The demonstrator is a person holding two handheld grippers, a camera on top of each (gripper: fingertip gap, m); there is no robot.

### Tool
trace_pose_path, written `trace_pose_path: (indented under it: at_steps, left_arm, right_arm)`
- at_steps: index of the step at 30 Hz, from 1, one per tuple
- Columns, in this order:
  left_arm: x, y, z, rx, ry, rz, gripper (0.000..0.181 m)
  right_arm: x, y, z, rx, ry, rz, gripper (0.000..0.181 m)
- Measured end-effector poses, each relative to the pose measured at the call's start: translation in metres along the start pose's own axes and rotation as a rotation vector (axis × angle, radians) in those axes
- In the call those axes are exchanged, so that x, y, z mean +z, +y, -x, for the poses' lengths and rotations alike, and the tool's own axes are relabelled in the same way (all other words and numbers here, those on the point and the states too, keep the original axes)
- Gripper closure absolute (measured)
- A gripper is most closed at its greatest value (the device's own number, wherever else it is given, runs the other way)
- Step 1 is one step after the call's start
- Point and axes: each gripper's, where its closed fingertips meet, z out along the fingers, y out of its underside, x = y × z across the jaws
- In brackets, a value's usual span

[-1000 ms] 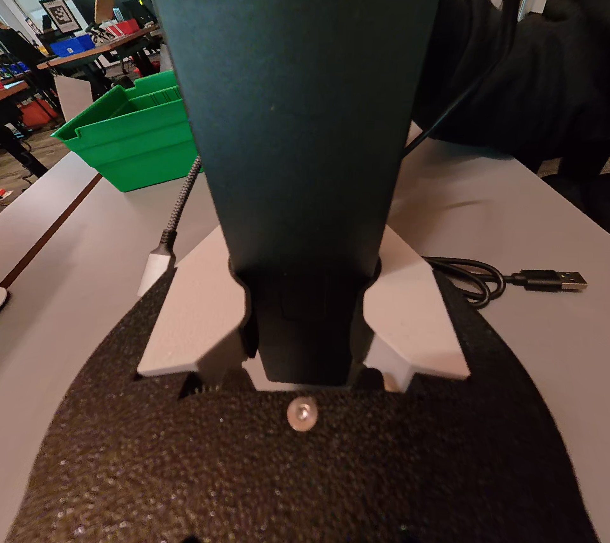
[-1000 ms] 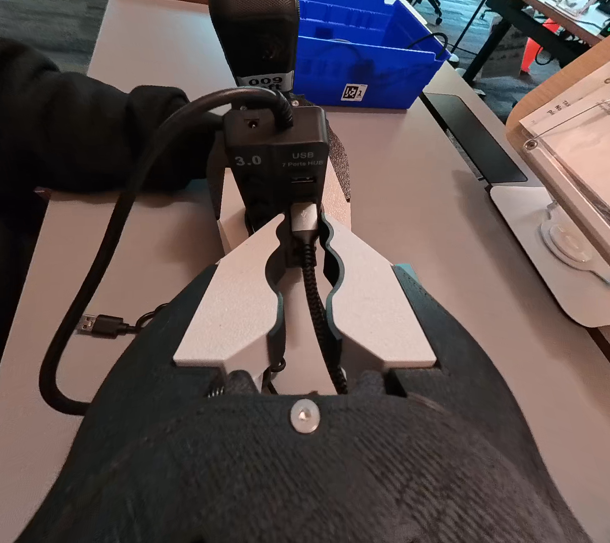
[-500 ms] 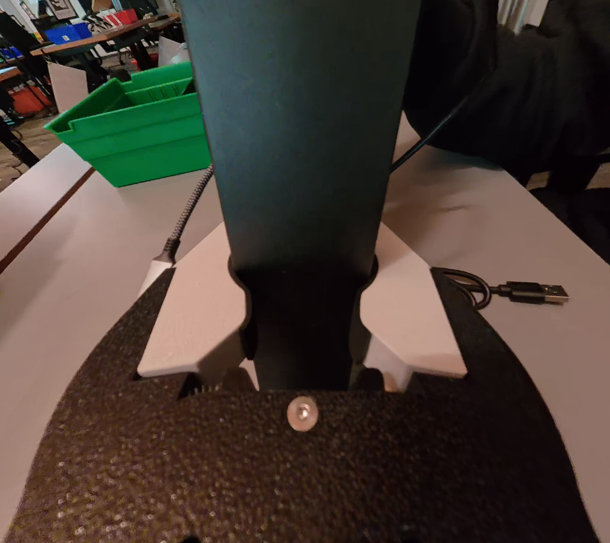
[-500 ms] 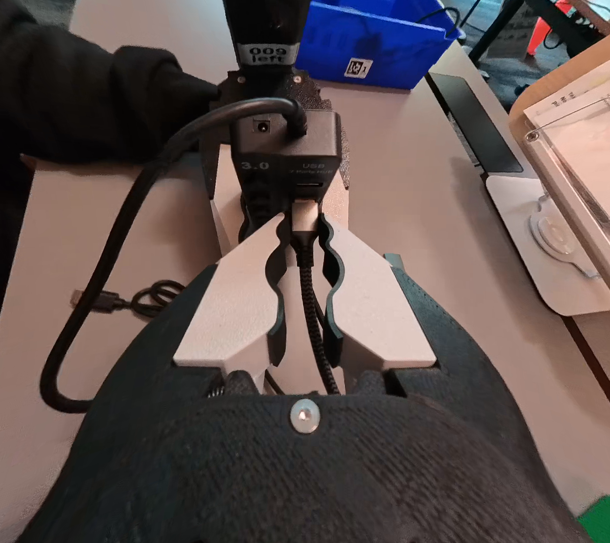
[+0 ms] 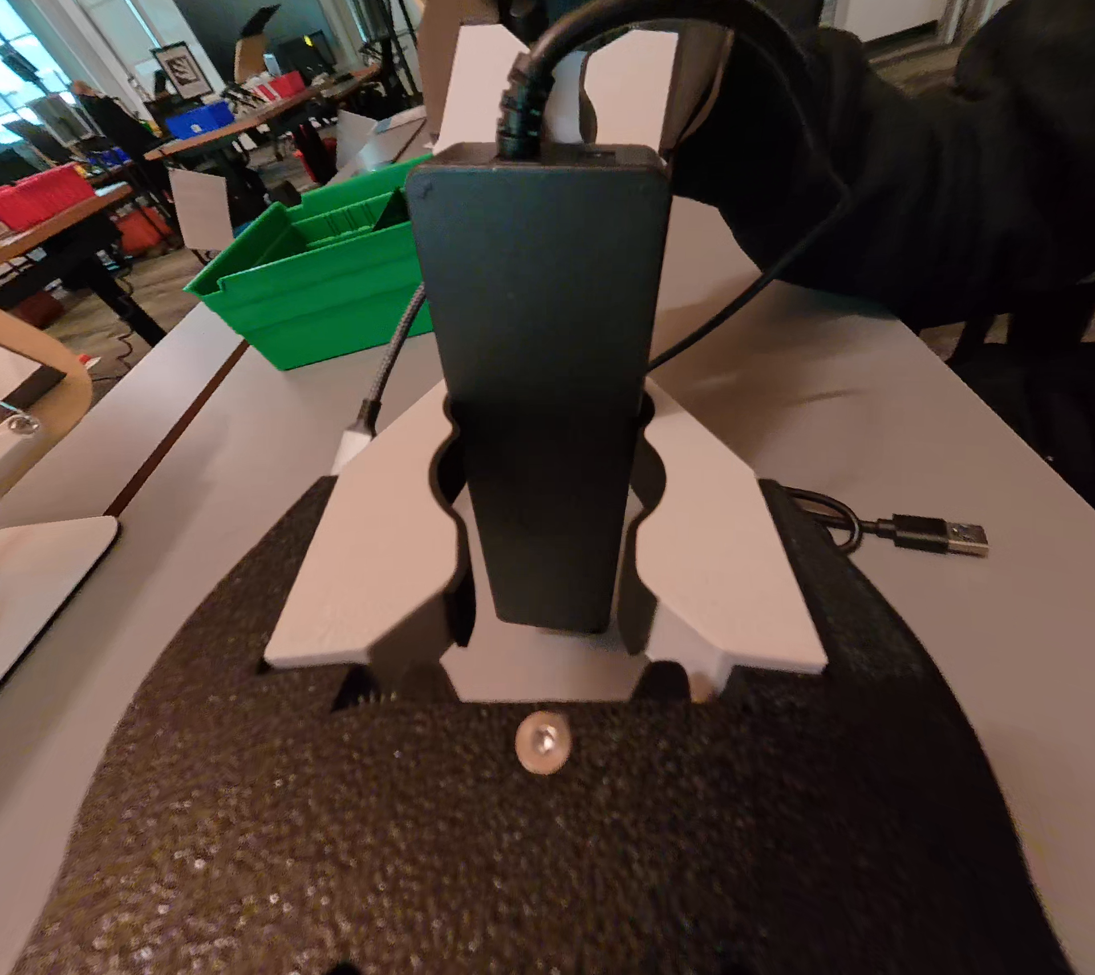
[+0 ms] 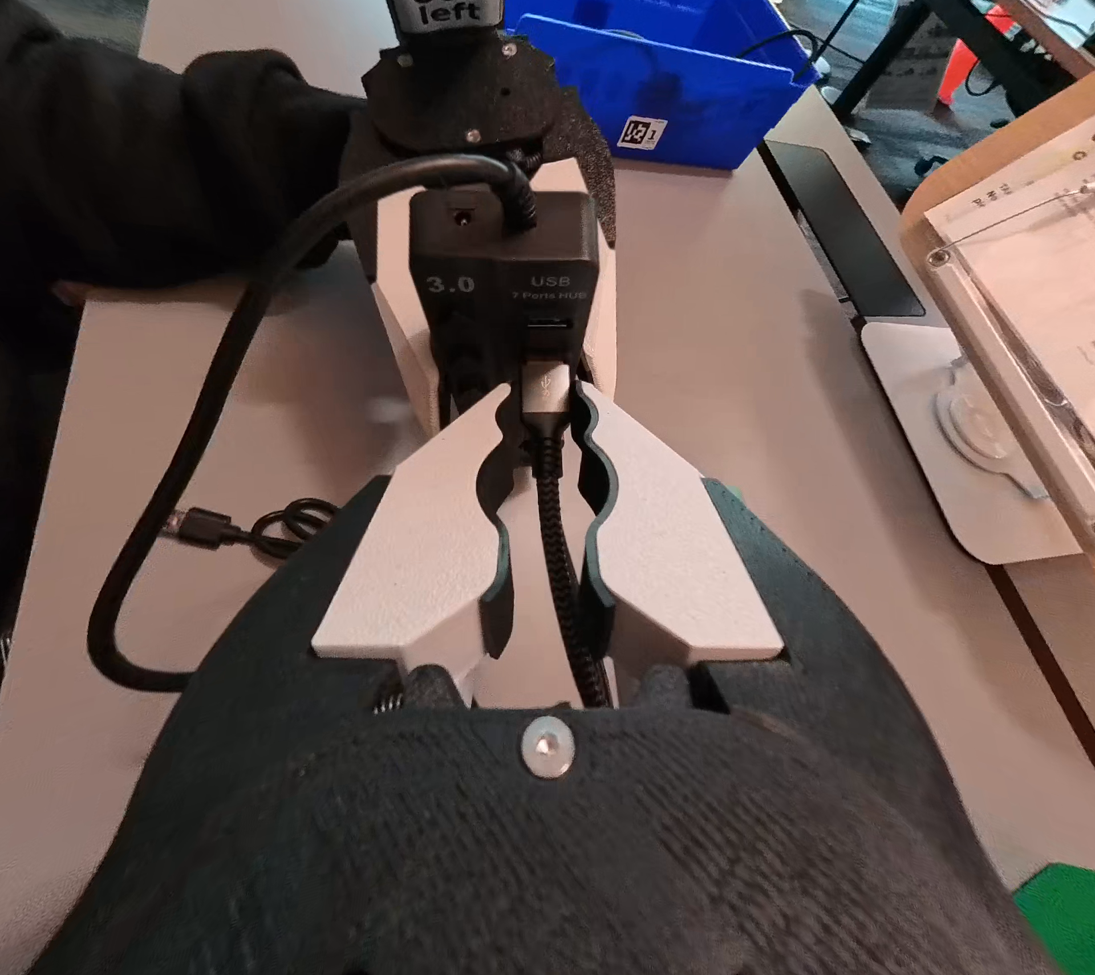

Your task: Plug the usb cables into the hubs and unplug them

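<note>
Nearby, on the pale grey tabletop (image 5: 800, 372): a green plastic bin (image 5: 308, 283) at the far left edge in the left wrist view; a blue plastic bin (image 6: 646, 58) with a small square tag at the far edge in the right wrist view; a loose black USB cable with a bare metal plug (image 5: 924, 535), coiled beside the left gripper; a clear-covered document stand (image 6: 1019, 295) at the right.

Obstruction: a thick black lead (image 6: 195, 443) loops from the hub's top end across the table toward a black sleeve (image 5: 918, 164).

Clearance: open table lies to the right of both grippers up to the seam with the neighbouring desk.

Left gripper (image 5: 545, 472): white fingers closed around the lower body of the black rectangular USB hub (image 5: 539, 354), held upright off the table.

Right gripper (image 6: 542, 413): white fingers spread slightly, flanking the silver plug of the grey braided USB cable (image 6: 554, 532) without clear contact; the plug tip sits at a hub port, its seating depth unclear.
</note>
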Motion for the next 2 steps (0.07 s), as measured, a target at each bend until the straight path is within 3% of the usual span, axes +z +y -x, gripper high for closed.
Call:
trace_pose_path:
  at_steps: [2]
  left_arm:
    - [0.0002,0.0000,-0.0016,0.024,0.010,0.015,0.129]
  right_arm:
    - [-0.0007,0.0022,0.0024,-0.013,-0.011,0.016,0.166]
